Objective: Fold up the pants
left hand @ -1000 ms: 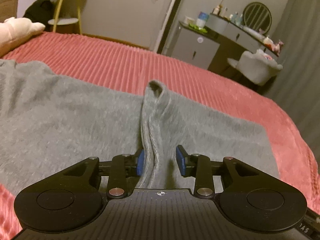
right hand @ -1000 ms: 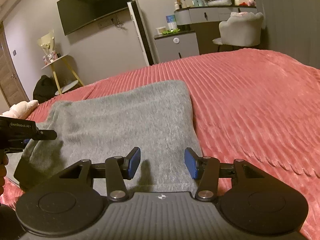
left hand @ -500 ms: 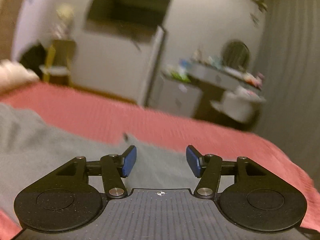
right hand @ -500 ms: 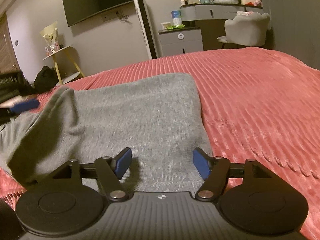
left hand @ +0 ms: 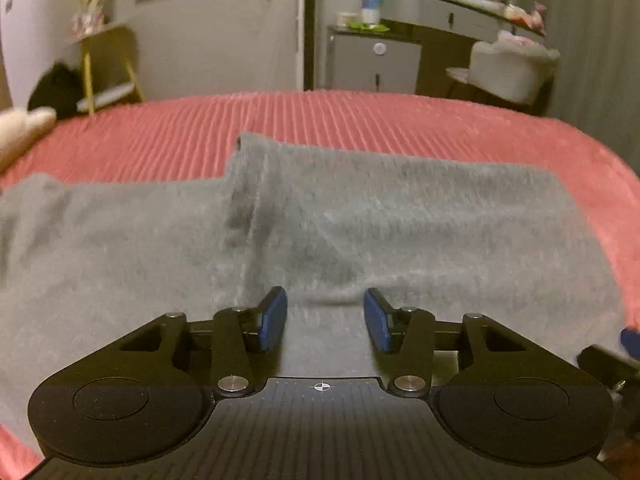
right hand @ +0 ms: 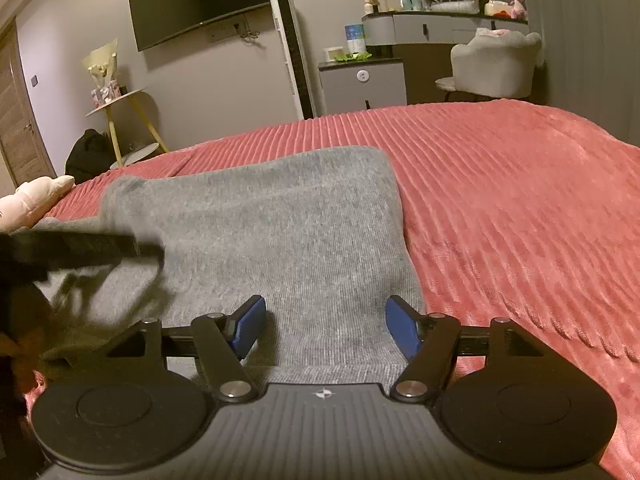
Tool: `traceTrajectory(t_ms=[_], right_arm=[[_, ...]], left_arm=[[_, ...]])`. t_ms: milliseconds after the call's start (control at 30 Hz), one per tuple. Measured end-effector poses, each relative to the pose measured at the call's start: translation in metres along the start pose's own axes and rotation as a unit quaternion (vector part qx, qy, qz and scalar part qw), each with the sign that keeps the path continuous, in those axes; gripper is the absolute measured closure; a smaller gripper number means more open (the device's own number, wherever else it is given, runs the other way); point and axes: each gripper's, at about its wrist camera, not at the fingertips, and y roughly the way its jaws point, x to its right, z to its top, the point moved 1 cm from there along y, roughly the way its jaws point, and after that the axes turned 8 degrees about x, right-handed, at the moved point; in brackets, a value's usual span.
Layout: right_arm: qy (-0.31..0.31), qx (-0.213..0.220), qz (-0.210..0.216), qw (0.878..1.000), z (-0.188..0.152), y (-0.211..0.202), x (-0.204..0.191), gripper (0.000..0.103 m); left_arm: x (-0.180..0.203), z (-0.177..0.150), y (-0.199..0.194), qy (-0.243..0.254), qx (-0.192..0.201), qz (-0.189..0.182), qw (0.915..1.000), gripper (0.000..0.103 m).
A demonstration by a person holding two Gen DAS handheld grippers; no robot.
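Grey knit pants lie folded on the red ribbed bedspread, with a raised fold ridge running away from me. My left gripper is open and empty just above the near edge of the pants. My right gripper is open and empty over the right near corner of the pants. The left gripper shows as a dark blur in the right wrist view. A blue fingertip of the right gripper shows at the edge of the left wrist view.
A pale plush toy lies at the left edge of the bed. Beyond the bed stand a yellow-legged side table, a grey cabinet, a dresser with a mirror and a padded chair. Bare bedspread lies to the right.
My left gripper let go of the fold ridge, opened, lifted away and came back low over the near edge of the pants. My right gripper opened wider and stayed in place.
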Motion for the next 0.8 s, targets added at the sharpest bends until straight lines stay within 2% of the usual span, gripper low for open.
traceTrajectory(t_ms=[333, 800], right_arm=[[-0.006, -0.001, 0.000, 1.000, -0.002, -0.001, 0.000, 0.033], [-0.004, 0.001, -0.012, 1.000, -0.002, -0.007, 0.005, 0.033]], left_arm=[[0.004, -0.001, -0.006, 0.029, 0.006, 0.032, 0.9990, 0.052], [-0.005, -0.006, -0.016, 0.012, 0.002, 0.034, 0.9993, 0.052]])
